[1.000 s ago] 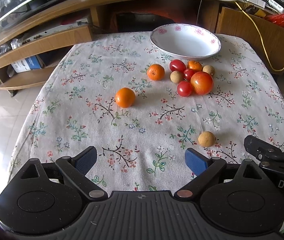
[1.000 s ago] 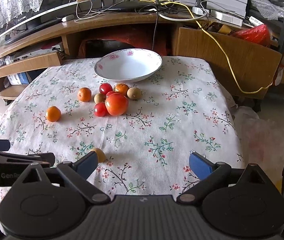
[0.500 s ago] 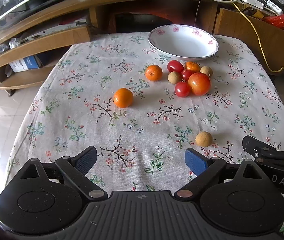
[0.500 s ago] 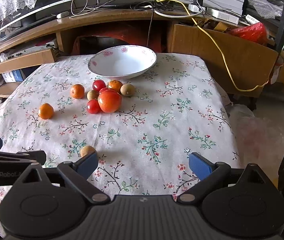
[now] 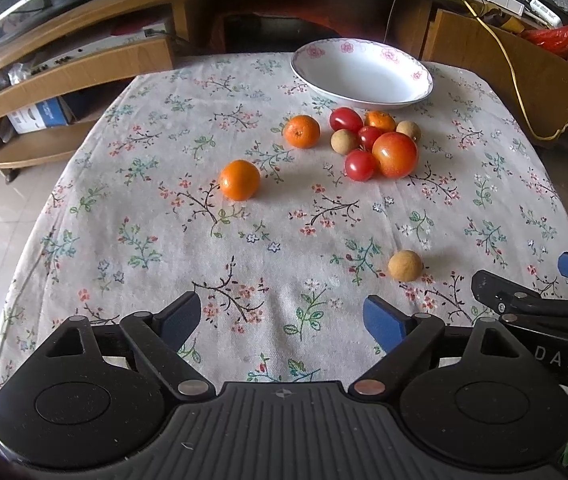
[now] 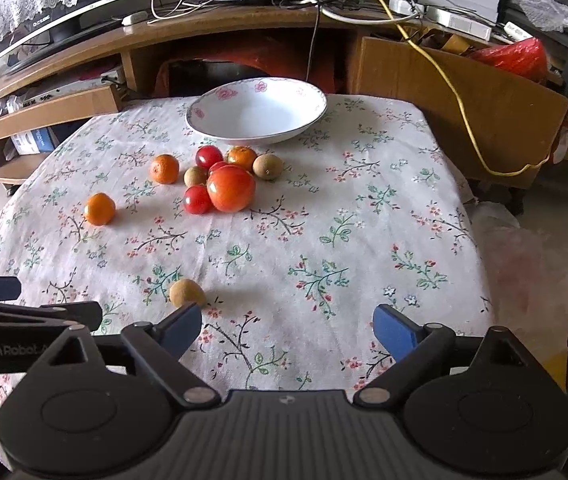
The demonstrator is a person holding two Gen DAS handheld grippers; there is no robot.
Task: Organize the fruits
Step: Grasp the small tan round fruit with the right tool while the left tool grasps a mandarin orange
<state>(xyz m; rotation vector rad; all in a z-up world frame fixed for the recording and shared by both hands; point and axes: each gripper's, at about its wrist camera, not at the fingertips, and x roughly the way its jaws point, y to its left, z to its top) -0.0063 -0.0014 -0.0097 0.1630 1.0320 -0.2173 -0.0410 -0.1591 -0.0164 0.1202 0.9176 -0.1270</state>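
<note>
While nothing had been picked up yet, both sets of tongs hung over the near edge of the table [image 5: 84, 240], spread wide and empty: left tongs [image 5: 284, 316], right tongs [image 6: 288, 324]. Closest fruit was a lone brown longan [image 6: 187, 293], sitting just beyond the right tongs' left finger. Further out, a loose orange [image 5: 239, 180] sat alone, then another orange [image 5: 301, 131], then the main cluster: a big tomato [image 5: 395, 155] touching several small red tomatoes and a couple more longans. At the far end was the white bowl [image 5: 364, 76], with no fruit in it. So I'd say this was the very start, first pick not yet made. Next move probably called for the right tongs to slide left a bit, straddle that near longan, and squeeze gently since it's small and round and could roll.
</note>
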